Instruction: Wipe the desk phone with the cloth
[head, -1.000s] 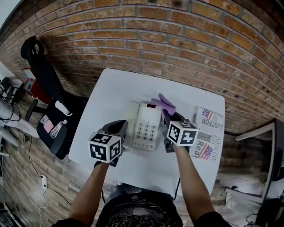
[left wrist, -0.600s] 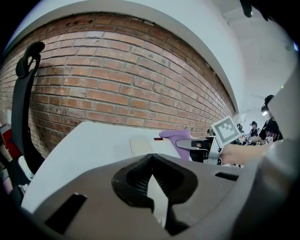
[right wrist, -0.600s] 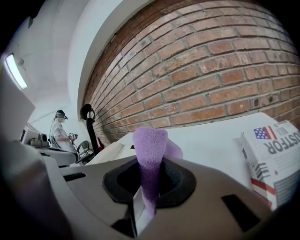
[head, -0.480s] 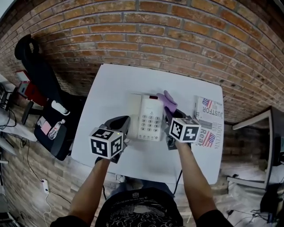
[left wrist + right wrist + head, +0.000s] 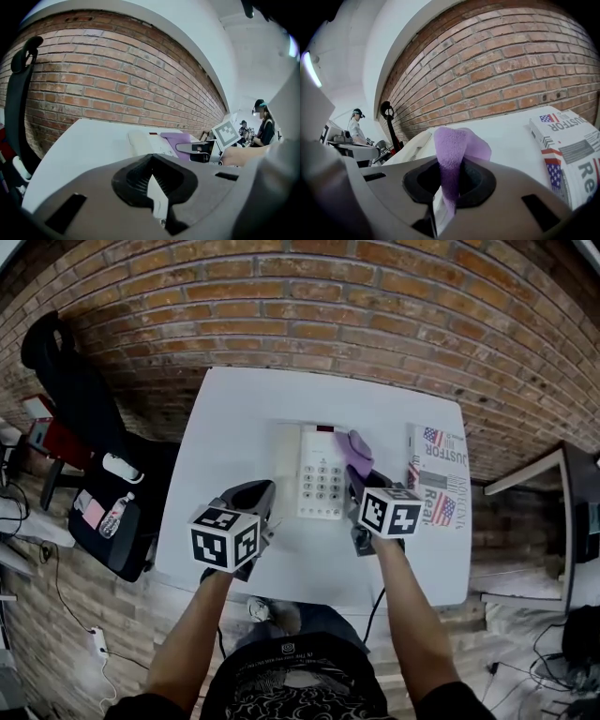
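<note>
Both grippers hover low over the near half of the white table (image 5: 234,418), one on each side of the desk phone (image 5: 322,484). The left gripper (image 5: 255,495) has its jaws pressed together with nothing between them, as its own view shows (image 5: 157,197). The right gripper (image 5: 357,476) is clamped on the purple cloth (image 5: 356,448); in the right gripper view (image 5: 447,197) a strip of cloth (image 5: 451,147) rises out of the closed jaws and flops forward. The cloth's free end lies against the phone's right edge, up near the end closest to the brick wall (image 5: 309,306).

Readable print sits on the newspaper (image 5: 437,486) to the right of the phone: "JUSTFOR" in large letters, "Rea" below it cut off by the gripper, and two stars-and-stripes flag prints. The same paper (image 5: 572,150) shows "USTFOR" and "Re" in the right gripper view. The phone's key labels are too small to read.

The phone lies lengthwise at mid-table, its handset on the left side. Bare tabletop spreads left of it to the table's edge, and a band of bare top lies between the phone and the wall. The newspaper lies along the right edge.

Count: two grippers, each with one marker cube; one phone; one cloth; one newspaper.
</note>
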The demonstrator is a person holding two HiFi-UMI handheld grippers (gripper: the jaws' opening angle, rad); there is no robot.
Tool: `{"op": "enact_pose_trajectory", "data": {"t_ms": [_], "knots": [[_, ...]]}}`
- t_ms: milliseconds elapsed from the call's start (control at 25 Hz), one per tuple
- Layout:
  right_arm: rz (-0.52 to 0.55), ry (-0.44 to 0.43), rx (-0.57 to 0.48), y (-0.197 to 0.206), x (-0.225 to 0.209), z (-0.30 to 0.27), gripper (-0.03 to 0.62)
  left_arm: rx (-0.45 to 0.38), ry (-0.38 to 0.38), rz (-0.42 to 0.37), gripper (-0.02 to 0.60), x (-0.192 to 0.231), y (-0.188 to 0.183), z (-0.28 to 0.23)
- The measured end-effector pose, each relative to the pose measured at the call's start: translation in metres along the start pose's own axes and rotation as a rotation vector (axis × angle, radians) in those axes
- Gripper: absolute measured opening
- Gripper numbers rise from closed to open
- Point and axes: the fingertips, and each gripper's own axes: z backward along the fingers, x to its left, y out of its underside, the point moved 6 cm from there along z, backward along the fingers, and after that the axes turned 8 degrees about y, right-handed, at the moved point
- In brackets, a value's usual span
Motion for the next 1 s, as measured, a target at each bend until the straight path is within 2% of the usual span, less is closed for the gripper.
{"op": "enact_pose_trajectory", "data": {"t_ms": [760, 1000], "knots": [[-0.038, 0.073, 0.013, 0.049, 0.027, 0.044, 0.048, 0.012, 0.061, -0.024, 0.006, -0.003, 0.028, 0.037], [-0.085, 0.097, 0.007, 0.064, 0.037, 0.058, 0.048, 0.014, 0.082, -0.033, 0.006, -0.002, 0.034, 0.05]]}}
